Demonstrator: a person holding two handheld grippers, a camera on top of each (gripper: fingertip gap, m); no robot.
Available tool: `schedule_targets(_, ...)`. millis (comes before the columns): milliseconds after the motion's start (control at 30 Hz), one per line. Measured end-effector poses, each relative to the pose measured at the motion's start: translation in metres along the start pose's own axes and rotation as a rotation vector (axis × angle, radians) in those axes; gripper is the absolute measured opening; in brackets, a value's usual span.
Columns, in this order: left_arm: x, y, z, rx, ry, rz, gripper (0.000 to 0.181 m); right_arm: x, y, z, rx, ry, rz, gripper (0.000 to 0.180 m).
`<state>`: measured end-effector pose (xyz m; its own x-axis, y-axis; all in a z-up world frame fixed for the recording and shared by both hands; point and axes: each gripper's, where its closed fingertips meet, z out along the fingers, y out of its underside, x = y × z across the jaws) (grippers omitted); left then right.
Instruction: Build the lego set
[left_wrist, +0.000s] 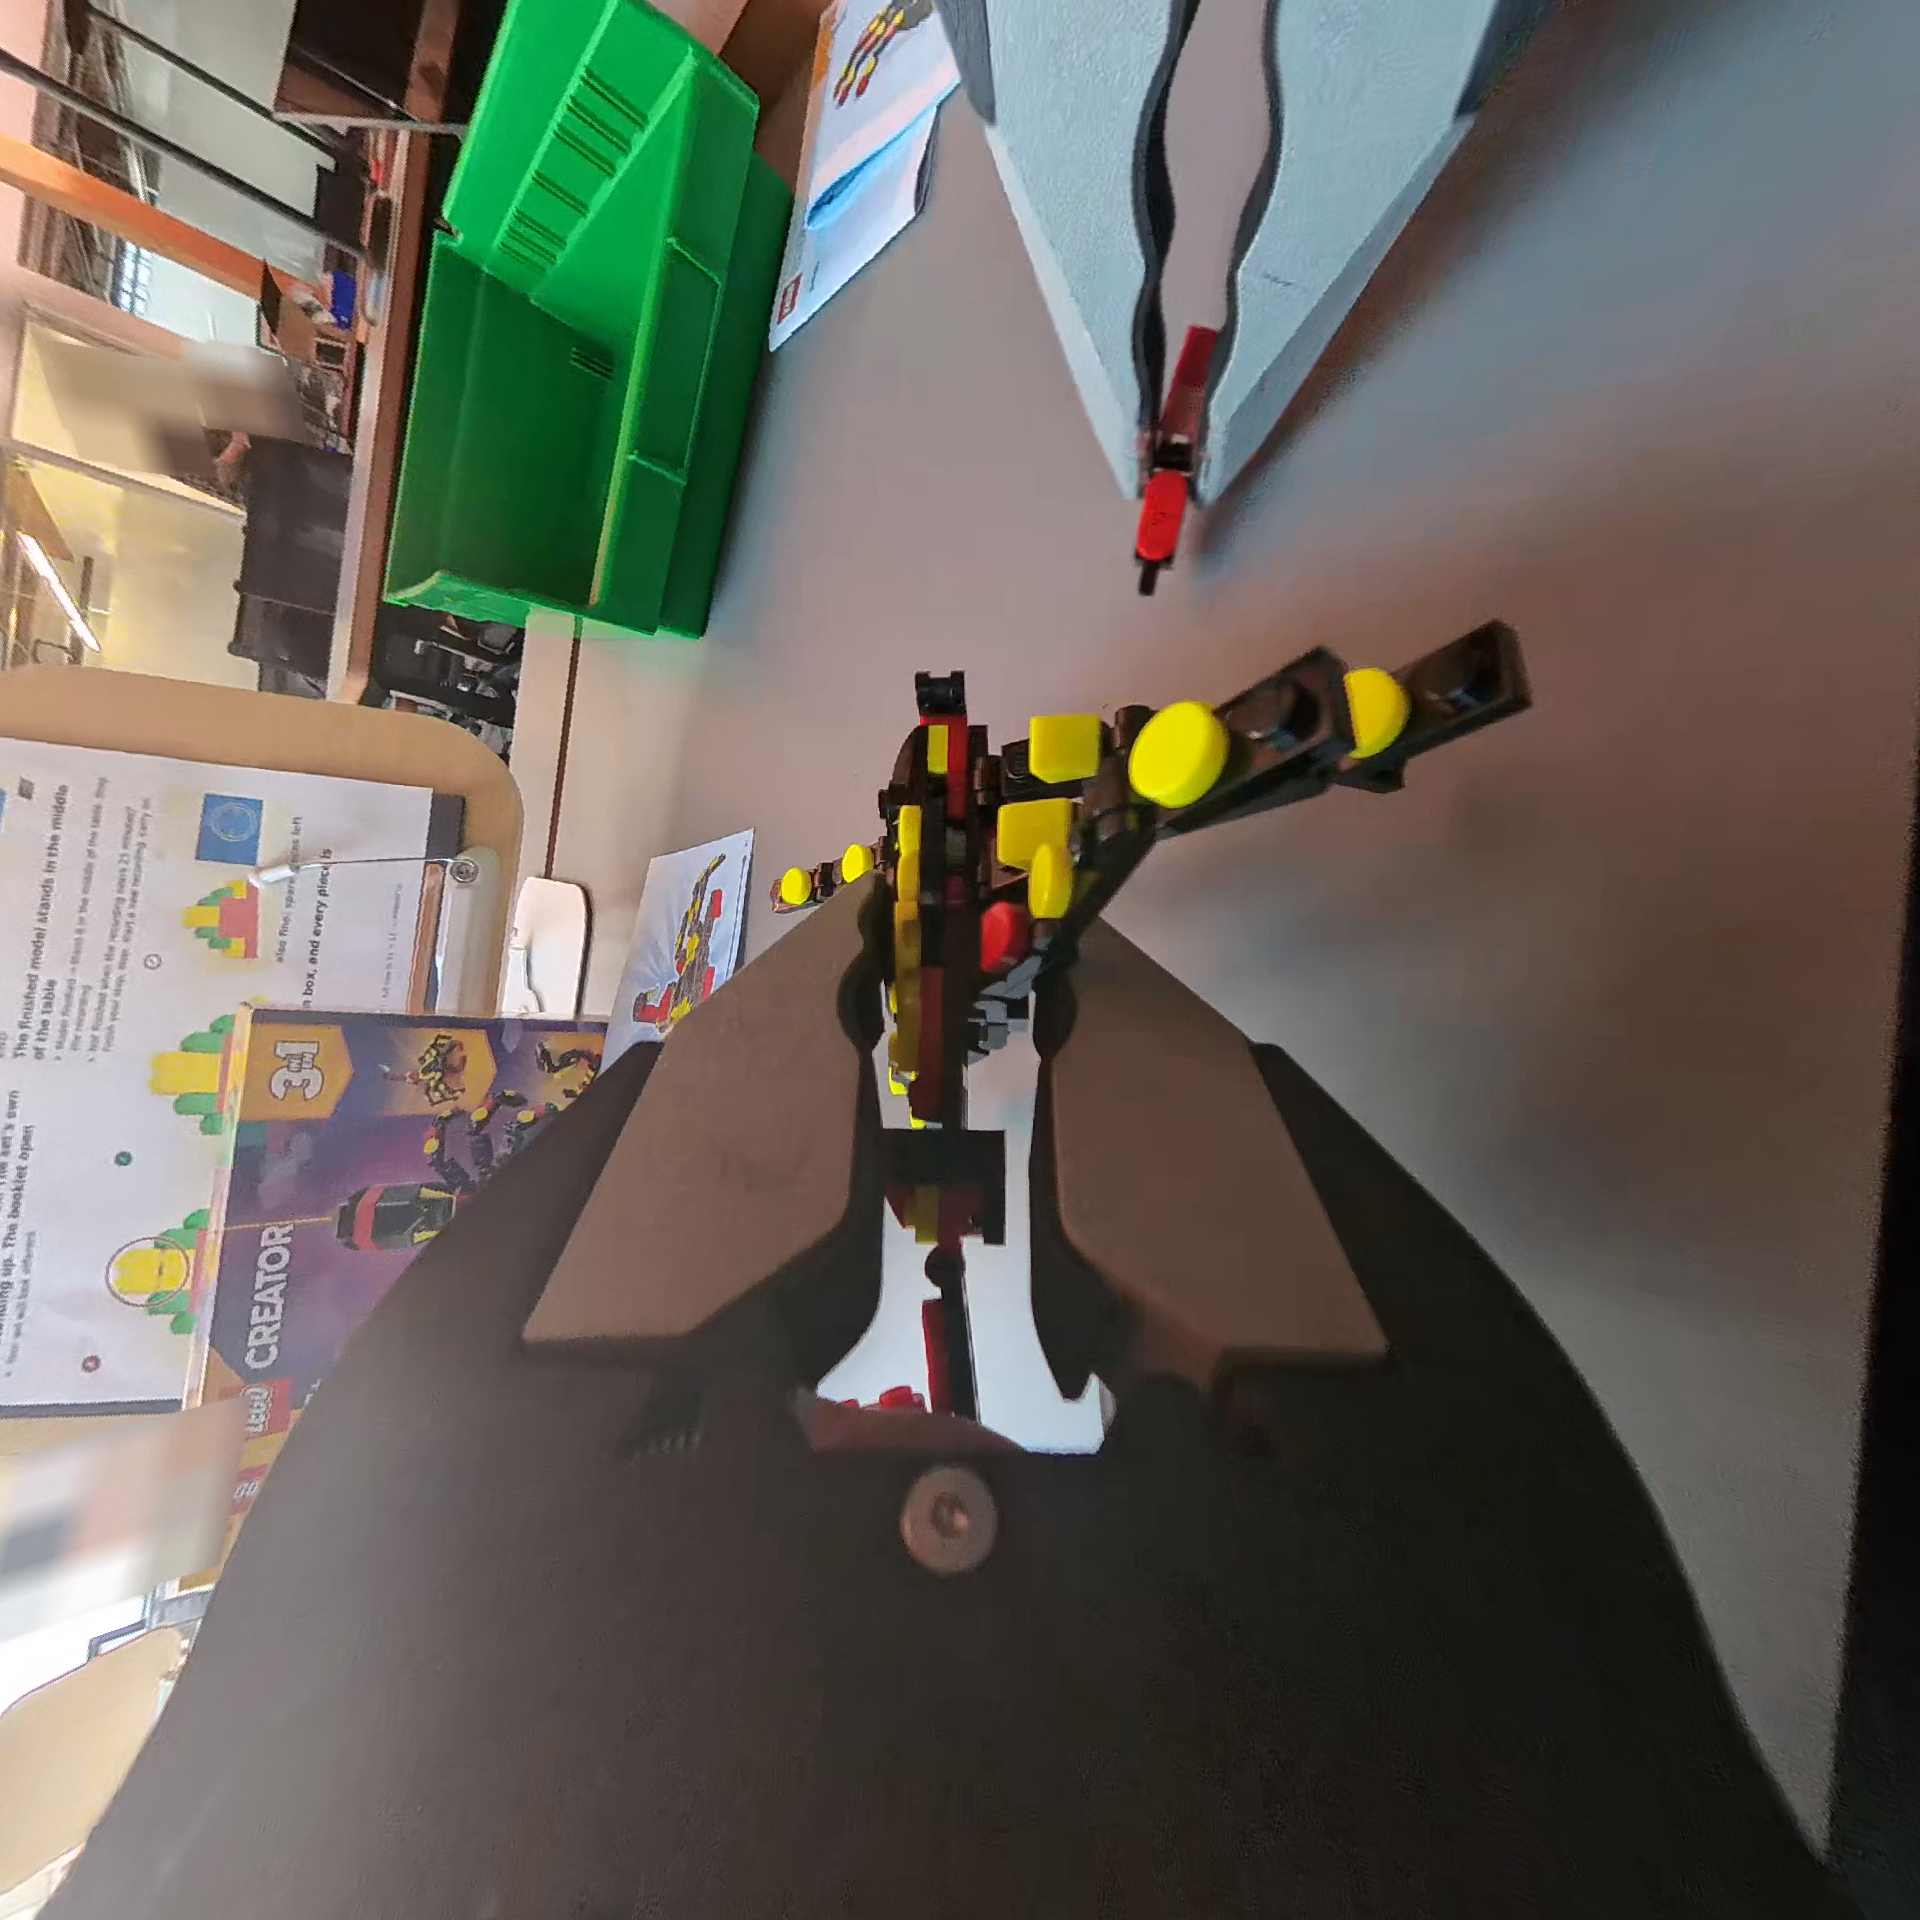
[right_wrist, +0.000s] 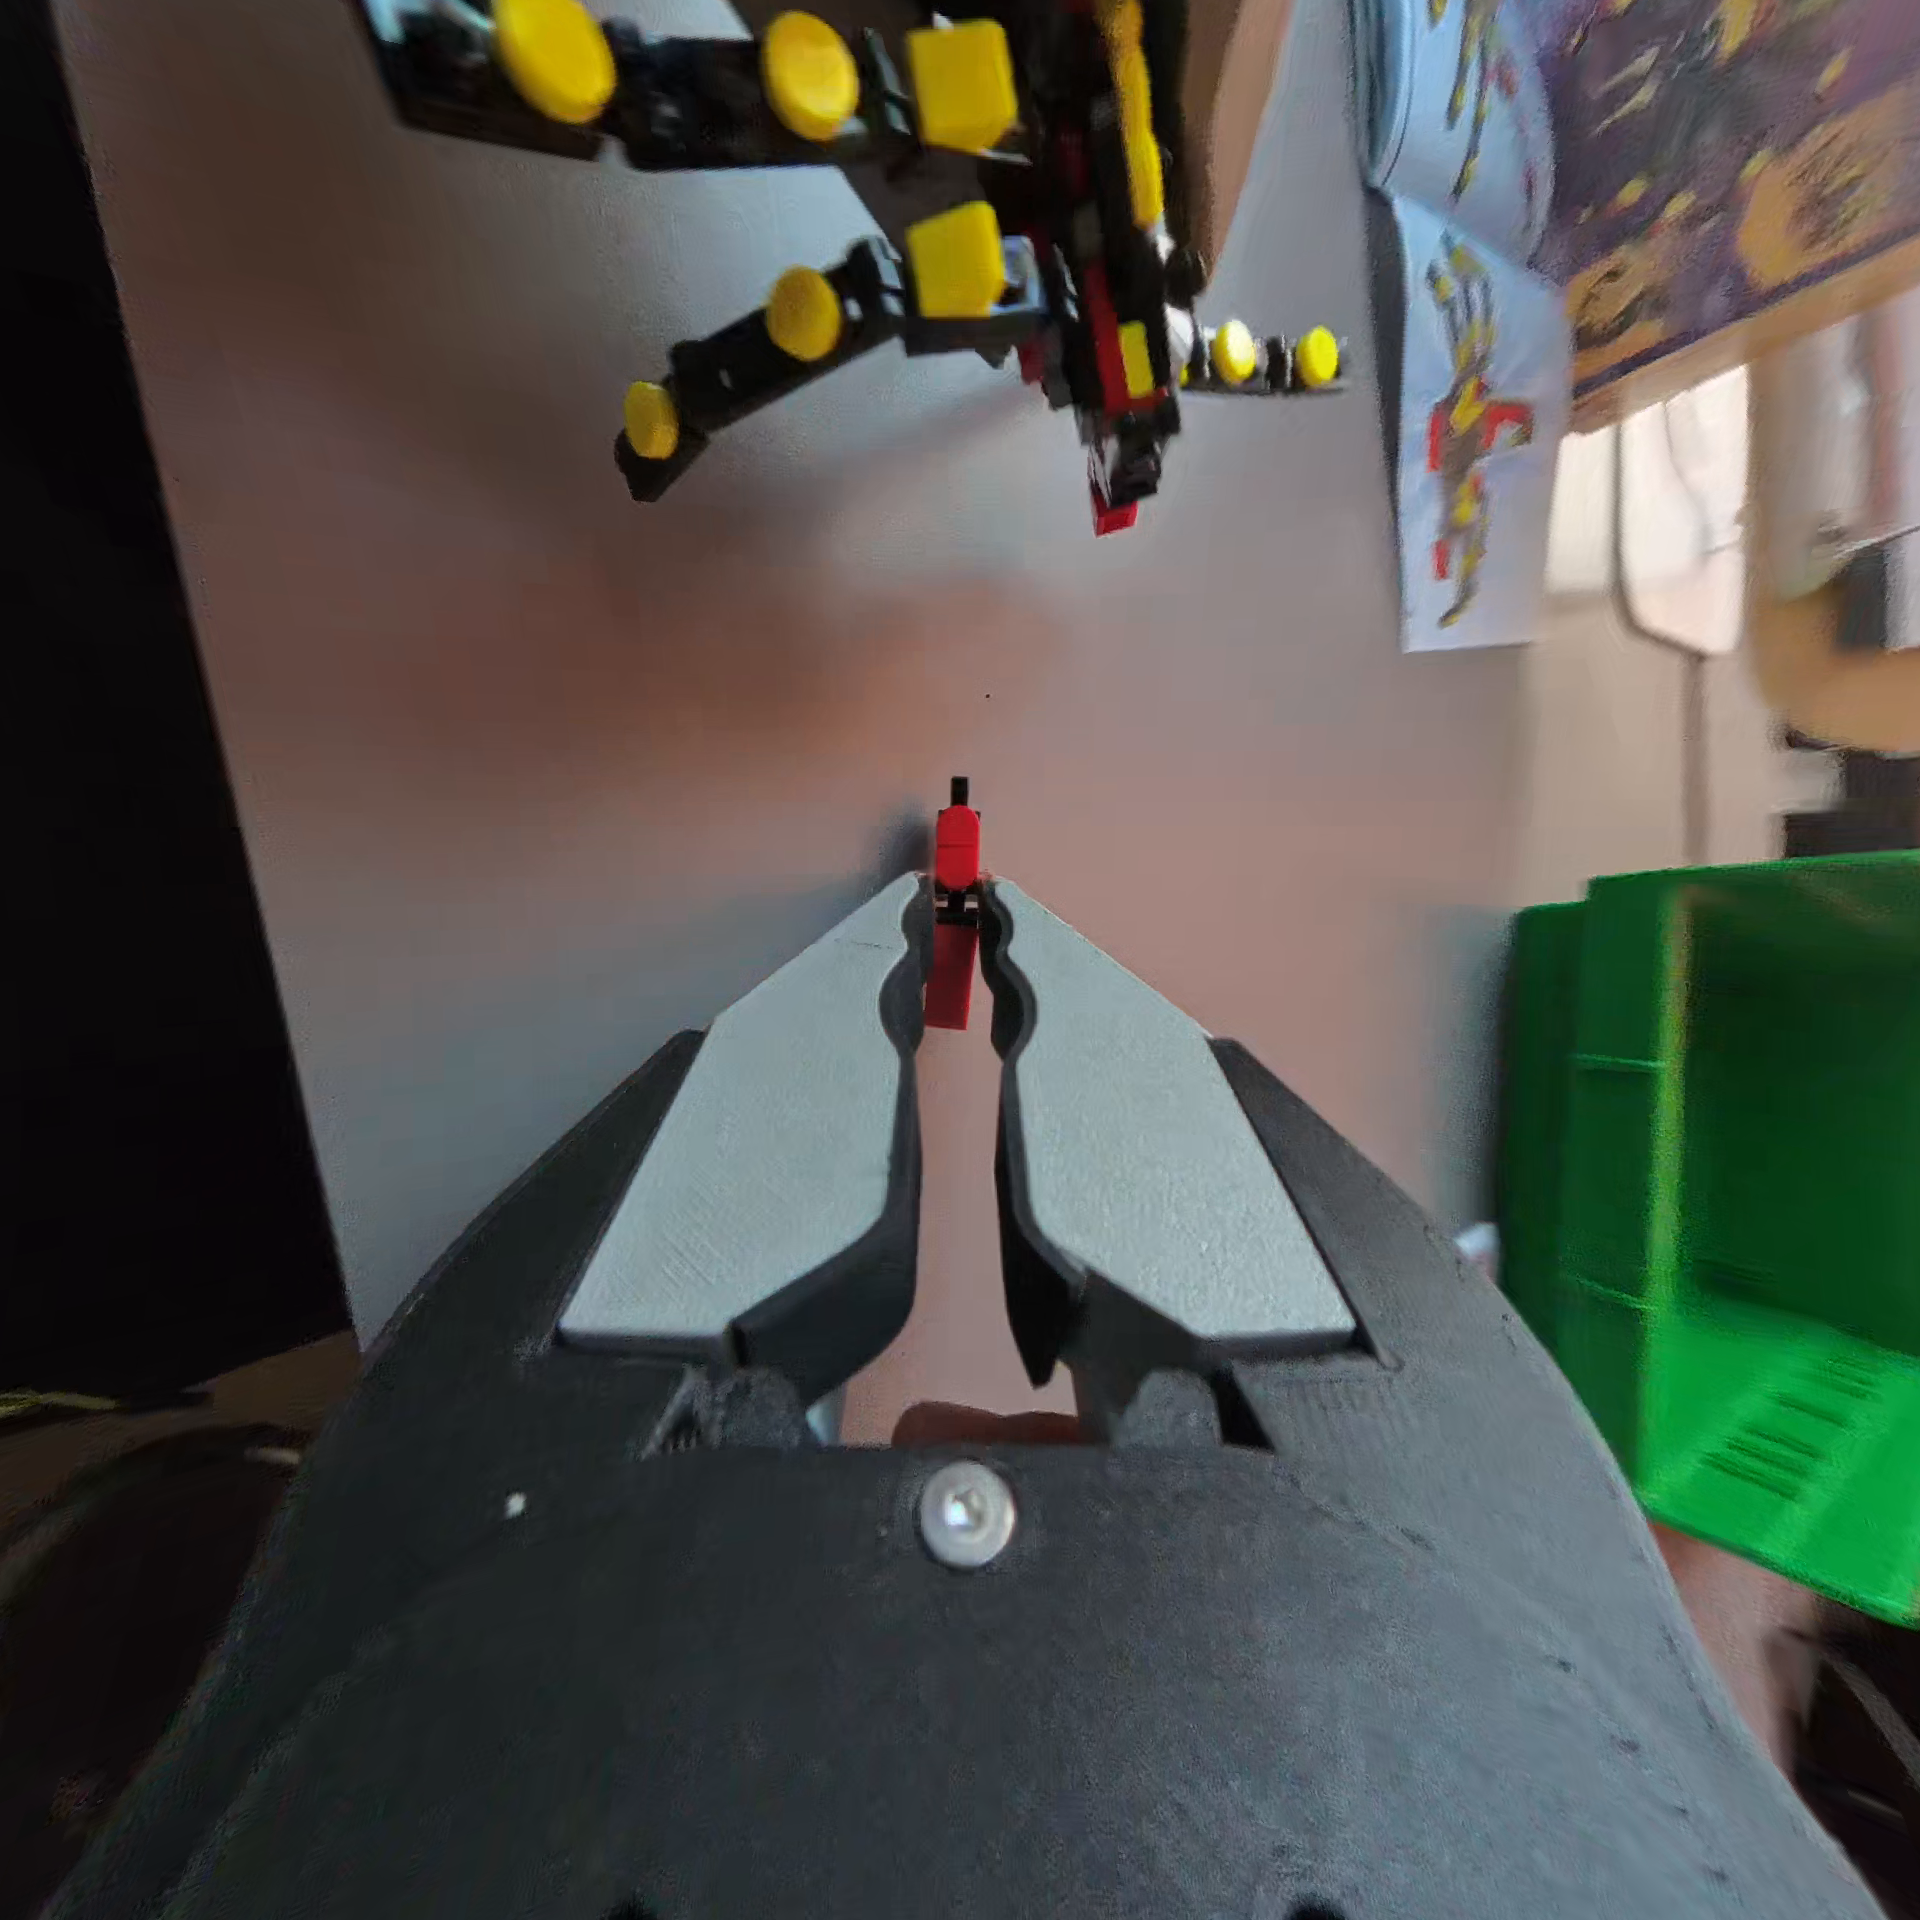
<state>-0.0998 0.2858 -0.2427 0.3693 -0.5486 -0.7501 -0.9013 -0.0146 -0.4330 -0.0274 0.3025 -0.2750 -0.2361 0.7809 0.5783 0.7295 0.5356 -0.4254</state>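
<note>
My left gripper is shut on the lego model, a black and red body with yellow studs and long black legs, held above the table. The model also shows at the top of the right wrist view. My right gripper is shut on a small red and black lego piece that sticks out past the fingertips. In the left wrist view the right gripper shows at the top right with the red piece pointing toward the model, a short gap apart.
A green bin stands at the table's far side, also in the right wrist view. Instruction booklets lie on the grey table. The purple lego box and a printed sheet stand at the left. One gripper's finger ends stand about 9 centimetres off the other's.
</note>
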Motion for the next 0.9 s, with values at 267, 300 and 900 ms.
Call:
schedule_targets(267, -0.002, -0.001, -0.004, 0.023, -0.007, -0.022, 0.023, -0.005, 0.011, -0.009, 0.072, -0.225, 0.388, 0.016)
schedule_targets(300, -0.001, -0.001, -0.004, 0.024, -0.006, -0.023, 0.023, -0.004, 0.014, -0.011, 0.067, -0.232, 0.44, 0.016)
schedule_targets(900, 0.008, 0.001, -0.003, 0.01, 0.039, -0.006, 0.023, -0.009, 0.015, -0.018, 0.197, -0.654, 1.153, 0.013)
